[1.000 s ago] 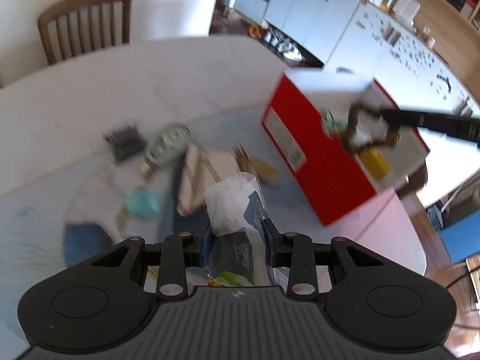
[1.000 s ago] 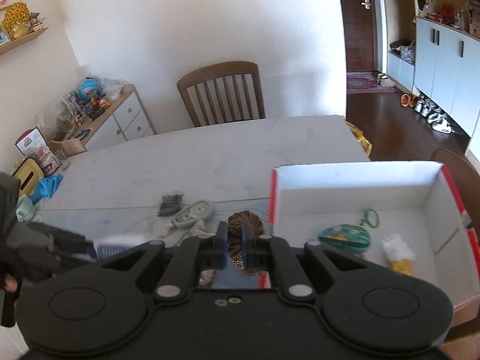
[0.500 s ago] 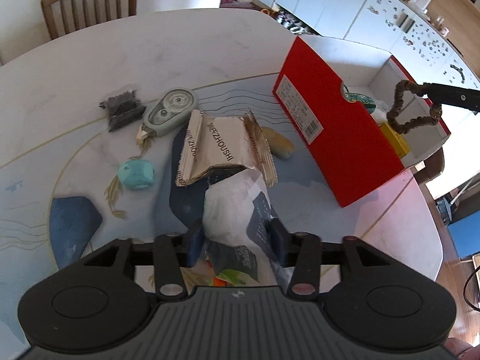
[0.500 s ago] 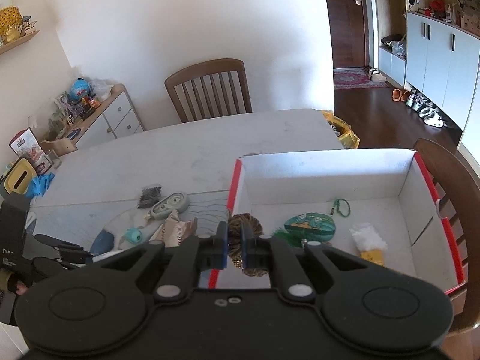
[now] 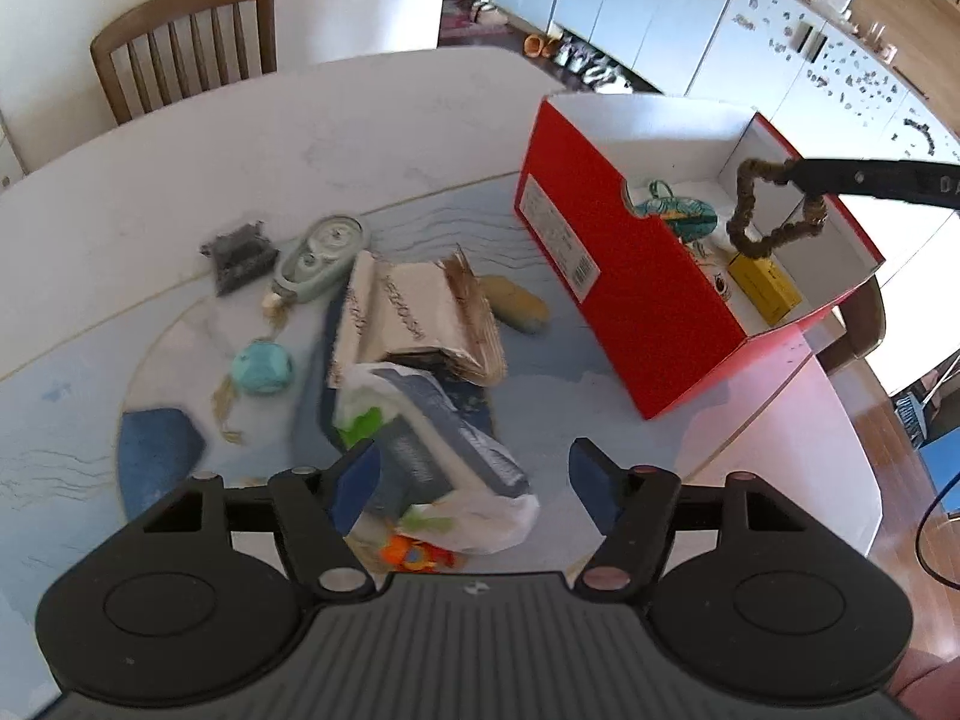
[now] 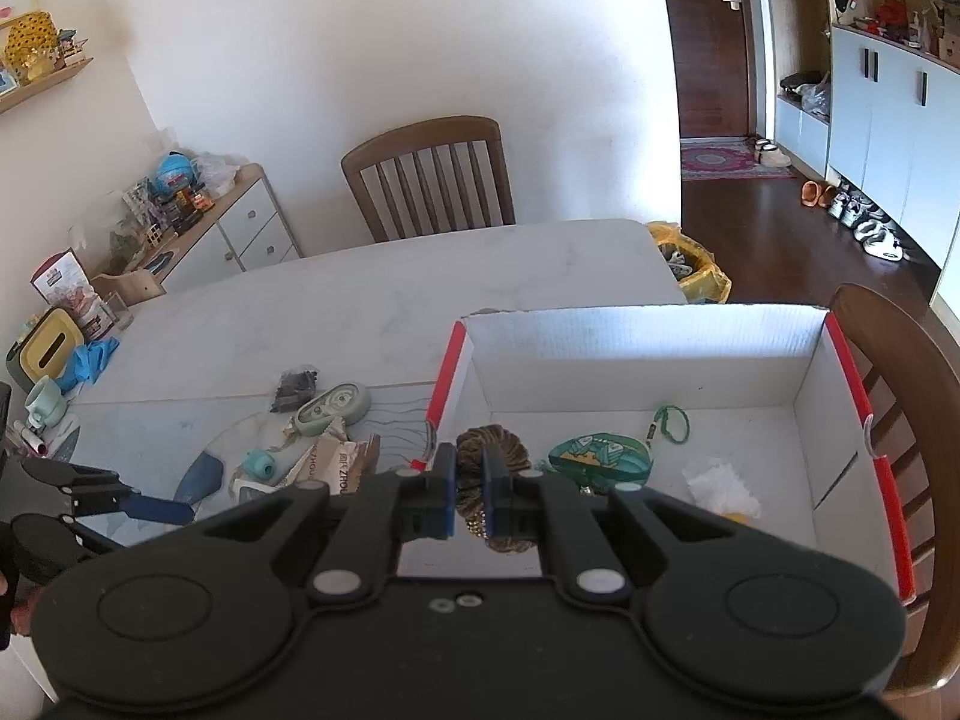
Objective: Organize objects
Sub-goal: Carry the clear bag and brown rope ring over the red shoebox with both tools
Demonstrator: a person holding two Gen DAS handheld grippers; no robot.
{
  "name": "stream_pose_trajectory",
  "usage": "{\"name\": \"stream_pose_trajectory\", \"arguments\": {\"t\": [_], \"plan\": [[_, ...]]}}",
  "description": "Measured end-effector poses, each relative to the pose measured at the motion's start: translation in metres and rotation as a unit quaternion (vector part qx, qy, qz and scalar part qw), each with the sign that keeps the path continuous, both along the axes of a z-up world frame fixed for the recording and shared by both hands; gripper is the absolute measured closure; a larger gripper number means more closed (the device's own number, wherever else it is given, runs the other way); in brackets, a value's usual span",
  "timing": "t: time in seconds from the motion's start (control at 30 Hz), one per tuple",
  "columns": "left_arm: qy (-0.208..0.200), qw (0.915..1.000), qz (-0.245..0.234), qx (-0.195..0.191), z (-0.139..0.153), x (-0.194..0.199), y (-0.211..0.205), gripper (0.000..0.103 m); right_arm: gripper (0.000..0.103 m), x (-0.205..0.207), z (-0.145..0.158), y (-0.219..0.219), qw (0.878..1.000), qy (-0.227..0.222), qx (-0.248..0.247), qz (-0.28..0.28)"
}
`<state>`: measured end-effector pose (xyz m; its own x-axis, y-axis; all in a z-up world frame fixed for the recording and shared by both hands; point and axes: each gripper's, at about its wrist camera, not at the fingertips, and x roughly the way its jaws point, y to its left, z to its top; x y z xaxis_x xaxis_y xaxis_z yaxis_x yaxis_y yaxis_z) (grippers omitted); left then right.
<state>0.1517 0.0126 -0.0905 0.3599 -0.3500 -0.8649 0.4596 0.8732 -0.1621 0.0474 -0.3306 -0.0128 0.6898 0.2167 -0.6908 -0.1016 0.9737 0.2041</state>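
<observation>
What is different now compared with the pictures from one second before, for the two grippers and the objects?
The left gripper has let go of the white plastic packet: its fingers are opening, and the packet lies loose between them on the table. The right gripper has carried the brown scrunchie from beside the red box to over its inside. The scrunchie stays clamped; the other table items and the box contents have not moved.

A second ago the left gripper [image 5: 474, 477] was clamped on the white plastic packet [image 5: 432, 456]; now its jaws are opening and the packet lies loose between the fingers [image 5: 354, 480] on the surface [image 5: 360, 138]. The brown scrunchie [image 6: 493, 450], pinched by the right gripper [image 6: 468, 498], has moved from left of the red box [image 6: 660, 348] wall to over its interior.
</observation>
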Motion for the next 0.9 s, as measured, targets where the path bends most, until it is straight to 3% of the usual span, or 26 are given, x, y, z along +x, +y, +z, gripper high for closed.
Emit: {"name": "stream_pose_trajectory", "arguments": {"t": [0.27,0.47,0.67,0.9], "plan": [[0.03,0.9968,0.038,0.064,-0.036,0.015,-0.035,0.036,0.096,0.004,-0.001,-0.015,1.0,0.002,0.0,0.006],[0.038,0.9944,0.041,0.09,-0.05,0.021,-0.046,0.064,0.096,0.005,-0.006,-0.031,1.0,0.009,-0.002,0.002],[0.021,0.994,0.039,0.1,-0.046,0.019,-0.049,0.085,0.096,0.006,-0.011,-0.046,1.0,0.014,0.001,-0.003],[0.007,0.9962,0.045,0.073,-0.015,0.015,-0.041,0.093,0.096,0.006,-0.01,-0.061,1.0,0.012,0.002,-0.004]]}}
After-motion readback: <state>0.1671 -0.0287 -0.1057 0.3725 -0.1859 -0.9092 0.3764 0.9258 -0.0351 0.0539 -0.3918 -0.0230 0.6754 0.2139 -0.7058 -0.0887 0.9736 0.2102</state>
